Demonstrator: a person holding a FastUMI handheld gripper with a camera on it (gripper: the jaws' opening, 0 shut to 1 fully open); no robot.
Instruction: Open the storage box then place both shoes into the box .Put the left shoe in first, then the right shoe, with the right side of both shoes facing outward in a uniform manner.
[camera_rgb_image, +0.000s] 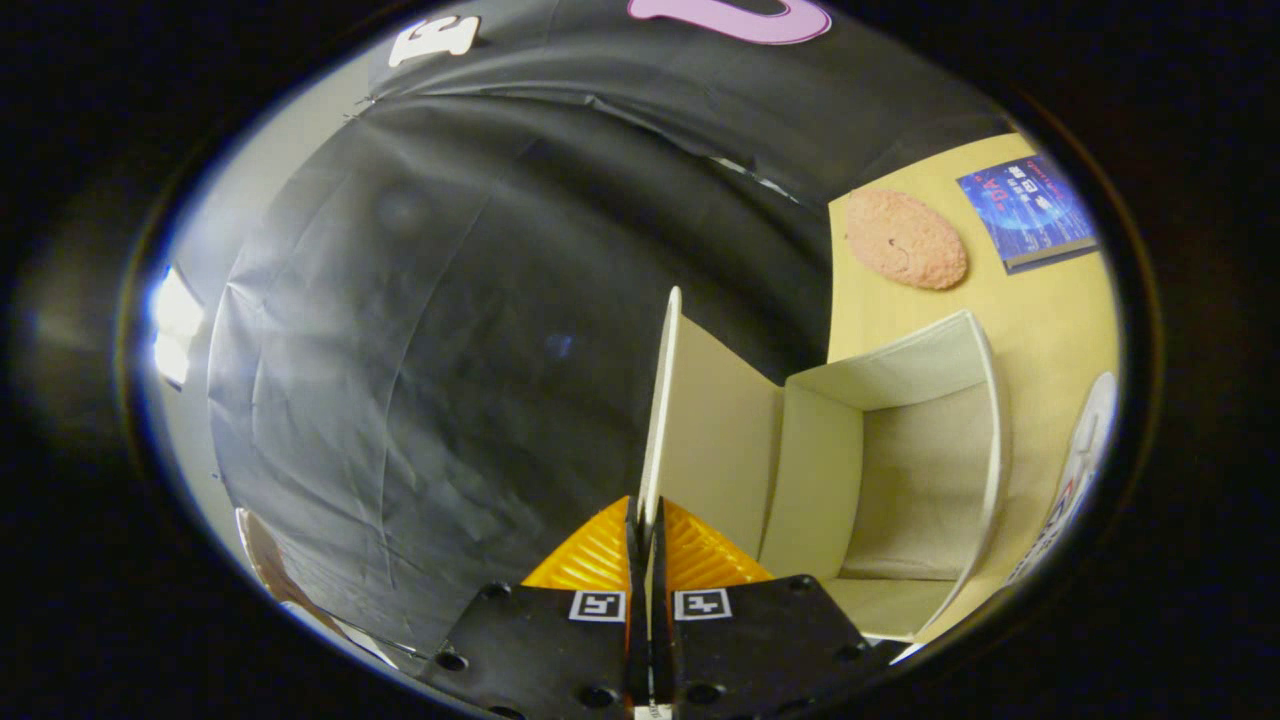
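Observation:
My gripper (647, 530) is shut on the lid (663, 400) of the storage box, both fingers pressing on its thin edge. The lid stands raised, seen edge-on, rising straight ahead from between the fingers. To its right the cream storage box (985, 400) is open, and I see bare inner walls and floor with nothing inside. A white shoe (1080, 470) with coloured marks lies on the table just right of the box, only partly seen.
The box rests on a light wooden table (1040, 310). Beyond the box lie a pink fuzzy oval pad (906, 239) and a blue book (1030, 210). Black cloth wall hangs behind and to the left of the lid.

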